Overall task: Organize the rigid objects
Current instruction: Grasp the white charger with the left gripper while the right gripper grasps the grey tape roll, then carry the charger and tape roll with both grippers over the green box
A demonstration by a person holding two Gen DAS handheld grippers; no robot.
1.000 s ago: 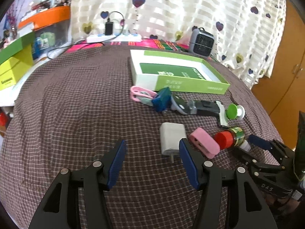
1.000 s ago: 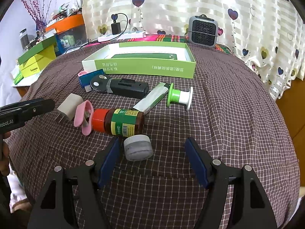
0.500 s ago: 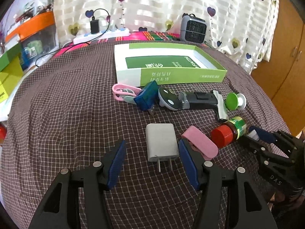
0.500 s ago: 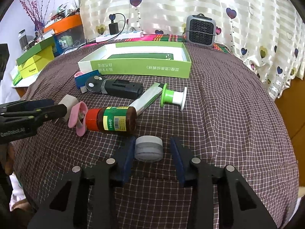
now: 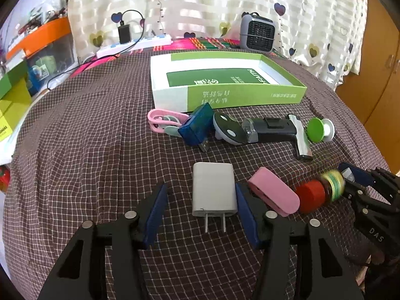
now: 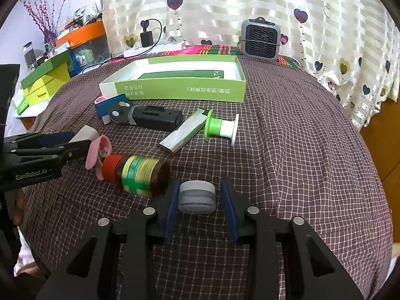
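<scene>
- Reading what print is legible: the left gripper (image 5: 198, 211) shows "GenRobot.AI" on its body in the right wrist view, the right gripper (image 6: 200, 203) shows "DAS" in the left wrist view, and the green-and-white box (image 5: 246, 96) carries "FAITH" on its floor plus side print I cannot read.
- The box lies open at the far side of the checked cloth (image 5: 87, 137); only its printed green floor shows inside.
- The left gripper is spread wide around the white charger (image 5: 213, 192), prongs toward the camera; the right pad (image 5: 246, 213) sits just beside the charger, the left pad well off it.
- The right gripper is partly closed around the grey round tin (image 6: 196, 196), narrow gaps showing on both sides.
- The red-capped bottle (image 6: 138, 175) lies blurred on its side, touching the right gripper's left finger, with the pink case (image 5: 273, 193) at its cap.
- Bare cloth lies to the right of the tin, up to the cloth's edge.
</scene>
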